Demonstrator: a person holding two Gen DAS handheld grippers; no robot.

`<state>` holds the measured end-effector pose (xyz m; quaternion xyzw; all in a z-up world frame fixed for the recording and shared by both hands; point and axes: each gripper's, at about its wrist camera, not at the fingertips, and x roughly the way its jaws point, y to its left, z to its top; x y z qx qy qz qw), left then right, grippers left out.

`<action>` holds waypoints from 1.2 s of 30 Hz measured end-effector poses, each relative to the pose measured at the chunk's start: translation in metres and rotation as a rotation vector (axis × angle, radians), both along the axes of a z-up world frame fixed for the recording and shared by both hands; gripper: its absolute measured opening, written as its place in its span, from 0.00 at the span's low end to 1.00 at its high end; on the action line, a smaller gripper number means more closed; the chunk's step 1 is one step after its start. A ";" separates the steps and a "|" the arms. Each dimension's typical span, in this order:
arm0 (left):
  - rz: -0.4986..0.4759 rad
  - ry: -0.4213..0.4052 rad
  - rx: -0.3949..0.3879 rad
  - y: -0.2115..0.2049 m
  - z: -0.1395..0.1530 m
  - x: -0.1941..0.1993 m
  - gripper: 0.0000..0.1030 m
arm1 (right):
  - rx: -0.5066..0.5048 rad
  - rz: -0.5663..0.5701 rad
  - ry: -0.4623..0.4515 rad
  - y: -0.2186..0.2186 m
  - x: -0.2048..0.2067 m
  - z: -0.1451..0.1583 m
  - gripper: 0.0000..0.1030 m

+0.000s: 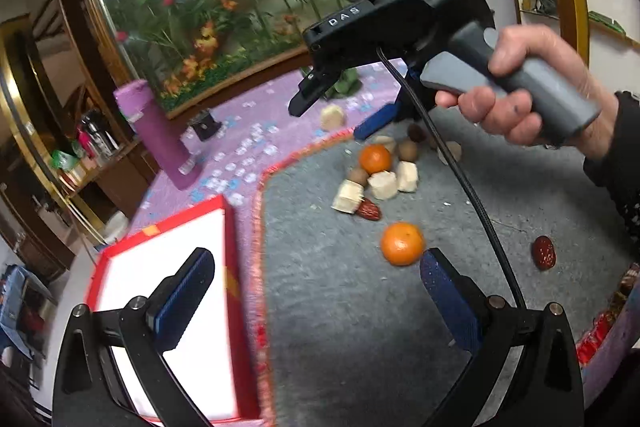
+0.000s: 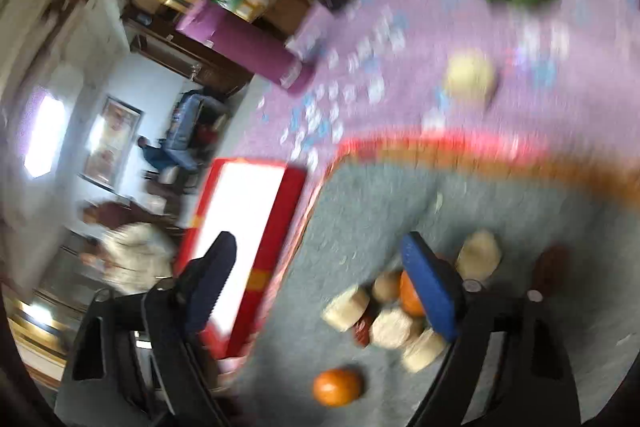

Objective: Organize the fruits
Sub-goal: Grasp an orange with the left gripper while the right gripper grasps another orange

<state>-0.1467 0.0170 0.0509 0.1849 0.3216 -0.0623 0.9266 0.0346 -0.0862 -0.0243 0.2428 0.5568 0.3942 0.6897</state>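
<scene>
We hold both grippers' fingers wide and empty. The nearest orange lies on the grey mat, just ahead of our left gripper, nearer than the right gripper.

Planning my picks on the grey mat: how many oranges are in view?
2. One orange lies alone near the left gripper; the other orange sits in the fruit pile. More may hide there.

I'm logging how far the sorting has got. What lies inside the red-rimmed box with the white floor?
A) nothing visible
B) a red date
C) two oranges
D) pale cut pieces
A: the red-rimmed box shows only bare white floor, while the round oranges lie out on the grey mat.
</scene>
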 end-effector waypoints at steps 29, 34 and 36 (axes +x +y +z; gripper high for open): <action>-0.127 0.251 -0.117 -0.021 -0.030 0.035 0.76 | -0.287 0.000 -0.010 0.008 0.002 -0.016 0.47; -0.166 0.296 -0.082 -0.032 -0.038 0.037 0.65 | -0.329 0.036 -0.051 0.004 0.002 -0.016 0.30; -0.172 0.308 -0.090 -0.031 -0.036 0.037 0.65 | -0.374 0.079 -0.096 0.012 -0.002 -0.014 0.33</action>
